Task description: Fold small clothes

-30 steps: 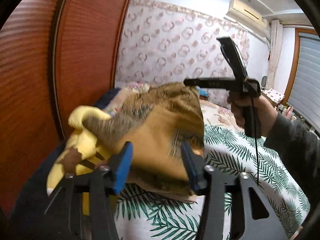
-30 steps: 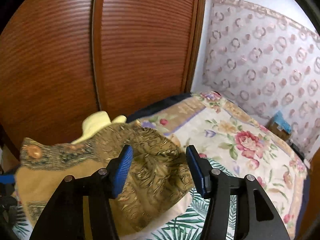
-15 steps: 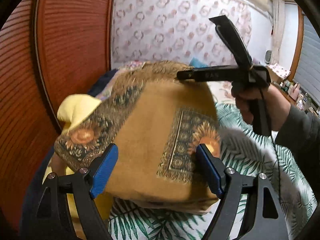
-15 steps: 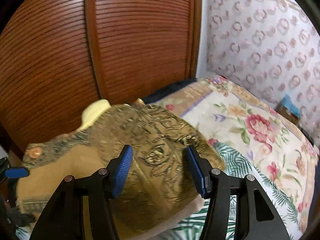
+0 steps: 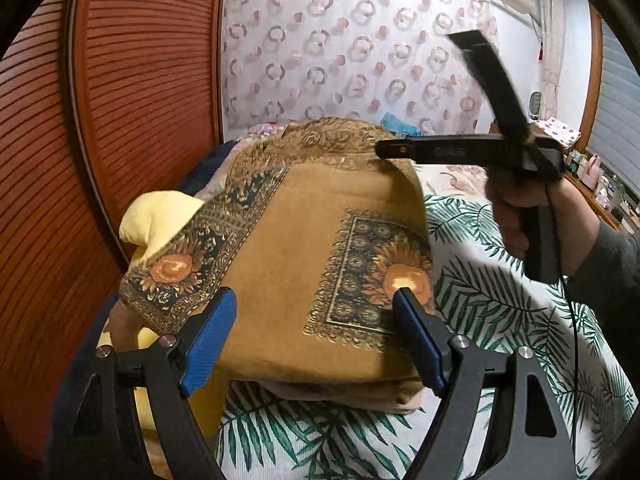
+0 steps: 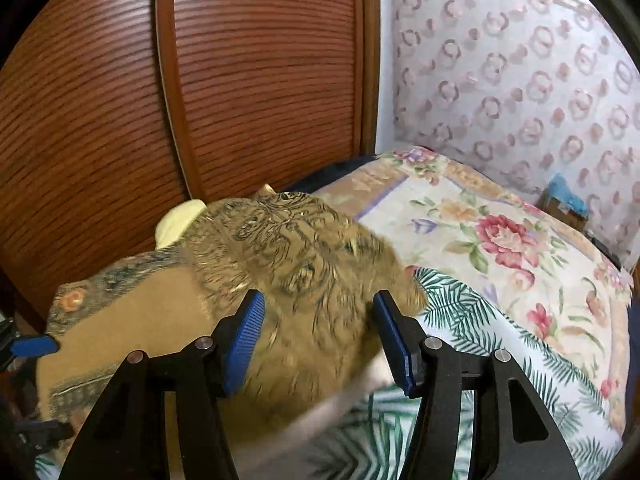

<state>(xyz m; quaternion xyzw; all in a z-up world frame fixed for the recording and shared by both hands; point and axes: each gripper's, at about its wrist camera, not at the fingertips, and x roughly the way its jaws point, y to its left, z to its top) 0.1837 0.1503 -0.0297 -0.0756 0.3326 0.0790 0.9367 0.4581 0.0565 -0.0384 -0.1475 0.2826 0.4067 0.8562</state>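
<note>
One brown patterned cloth (image 5: 304, 264) lies folded at frame centre on the palm-leaf bedsheet (image 5: 500, 320), beside one yellow garment (image 5: 160, 220) at mid-left. Two grippers show. The left gripper (image 5: 316, 332) points down over the cloth's near edge, fingers wide apart, clear of the fabric. The right gripper (image 6: 318, 336), held by one hand (image 5: 516, 208) at right, tilts down; whether its parted fingers pinch the blurred fabric, I cannot tell.
</note>
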